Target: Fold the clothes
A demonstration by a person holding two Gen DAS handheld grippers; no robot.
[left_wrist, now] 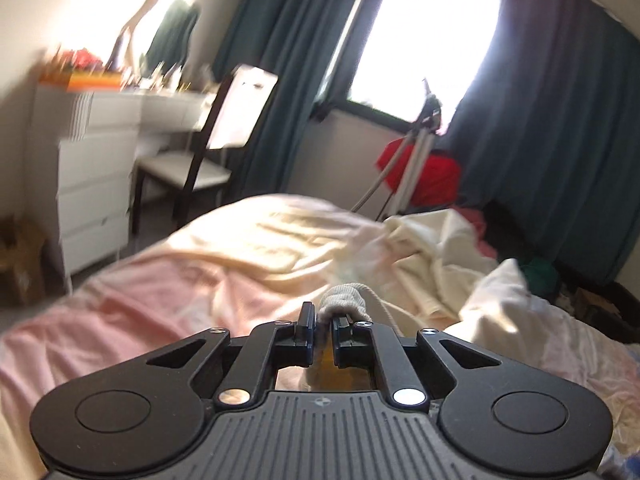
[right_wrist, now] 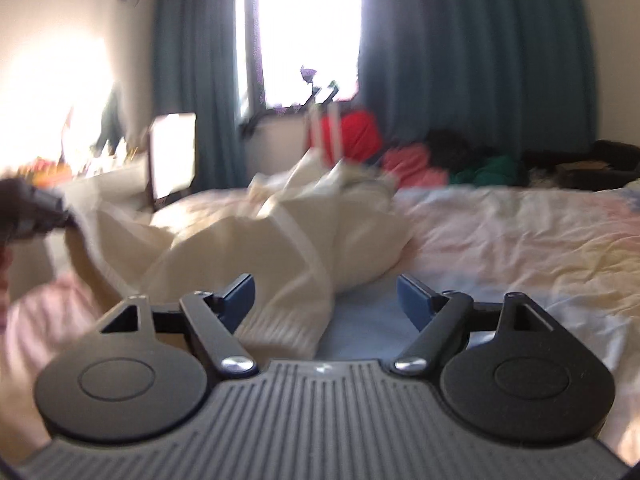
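Left gripper [left_wrist: 323,326]: clamping cream garment's [right_wrist: 280,240] ribbed cuff [left_wrist: 342,300].
Right gripper [right_wrist: 326,294]: gaping wide, holding nothing.
Risk: thin pinch slipping, garment bunching.

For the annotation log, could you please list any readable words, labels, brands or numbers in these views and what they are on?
None can be read.
Left gripper: only a small round emblem on its body, no letters.
Dresser clutter: too blurred to read.

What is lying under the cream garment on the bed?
Under the cream garment a pink and pale bed sheet shows around it. Whatever lies directly below the crumpled cloth is covered. The left gripper pinches its ribbed edge.
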